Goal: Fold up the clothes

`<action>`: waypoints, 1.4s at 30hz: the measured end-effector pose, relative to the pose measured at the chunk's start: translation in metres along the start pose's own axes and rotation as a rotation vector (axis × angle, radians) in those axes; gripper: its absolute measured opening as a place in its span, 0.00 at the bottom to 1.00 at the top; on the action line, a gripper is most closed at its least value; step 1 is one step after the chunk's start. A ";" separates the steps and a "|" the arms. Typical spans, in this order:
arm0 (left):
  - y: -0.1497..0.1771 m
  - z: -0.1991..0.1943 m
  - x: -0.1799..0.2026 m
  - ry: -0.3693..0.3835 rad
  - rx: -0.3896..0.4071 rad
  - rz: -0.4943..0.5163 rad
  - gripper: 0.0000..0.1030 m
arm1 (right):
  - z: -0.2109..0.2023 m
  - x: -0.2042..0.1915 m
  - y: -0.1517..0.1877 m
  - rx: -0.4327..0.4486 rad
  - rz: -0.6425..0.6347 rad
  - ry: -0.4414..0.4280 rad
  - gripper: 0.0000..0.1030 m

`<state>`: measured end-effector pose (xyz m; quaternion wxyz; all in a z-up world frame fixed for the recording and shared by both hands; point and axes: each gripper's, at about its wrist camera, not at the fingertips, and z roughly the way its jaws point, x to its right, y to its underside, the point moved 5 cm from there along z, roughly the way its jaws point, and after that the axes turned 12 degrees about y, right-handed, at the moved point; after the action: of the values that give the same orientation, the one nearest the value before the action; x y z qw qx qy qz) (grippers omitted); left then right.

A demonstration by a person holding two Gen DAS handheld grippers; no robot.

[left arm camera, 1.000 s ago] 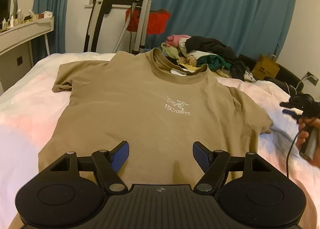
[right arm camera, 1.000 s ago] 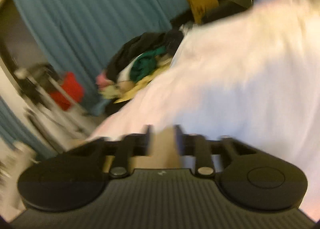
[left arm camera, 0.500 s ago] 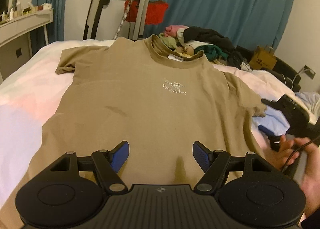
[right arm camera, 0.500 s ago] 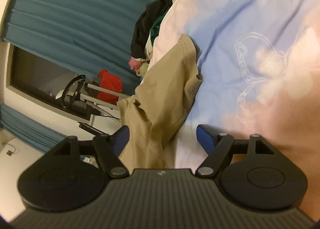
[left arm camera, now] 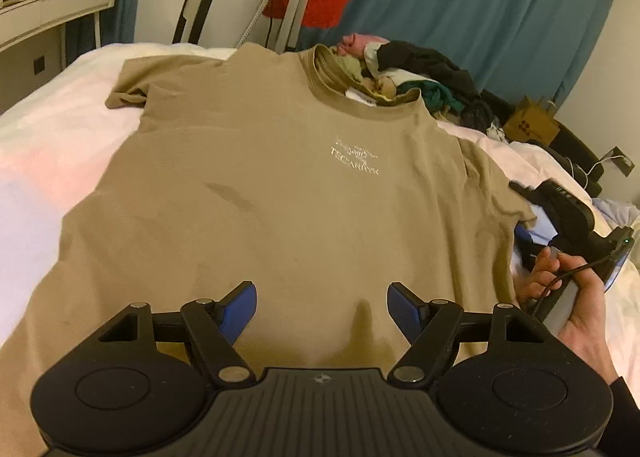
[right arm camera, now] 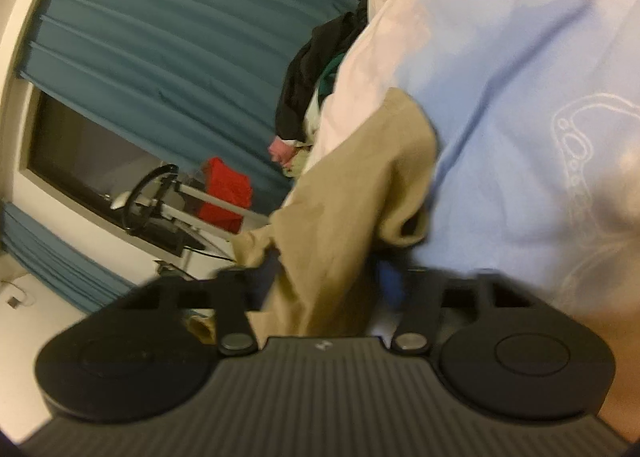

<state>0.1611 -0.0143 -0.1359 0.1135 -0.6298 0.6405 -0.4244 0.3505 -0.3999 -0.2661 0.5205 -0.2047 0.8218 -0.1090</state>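
A tan T-shirt with a small white chest print lies spread flat, front up, on the bed. My left gripper hovers open over the shirt's lower part, nothing between its blue pads. At the shirt's right edge, a hand holds my right gripper just under the short sleeve. In the right wrist view the right gripper is rolled on its side and its jaws are closing. Bunched fabric of the T-shirt fills the gap between the blurred pads.
A pile of loose clothes lies past the collar at the bed's far end. Behind it stand a metal rack with a red item and blue curtains. A white shelf is far left; a cardboard box sits right.
The right gripper dropped to the shirt's right edge beside the sleeve, rolled, and its jaws went from wide apart to closing around the fabric. The left gripper stayed open over the hem.
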 end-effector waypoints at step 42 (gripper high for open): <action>-0.030 -0.019 -0.013 -0.031 0.057 -0.033 0.73 | -0.022 -0.093 -0.047 0.247 -0.544 0.244 0.04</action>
<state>0.1717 0.0094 -0.1087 0.1344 -0.6433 0.6160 -0.4344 0.3764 -0.4008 -0.1623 0.3906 -0.3375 0.7738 -0.3671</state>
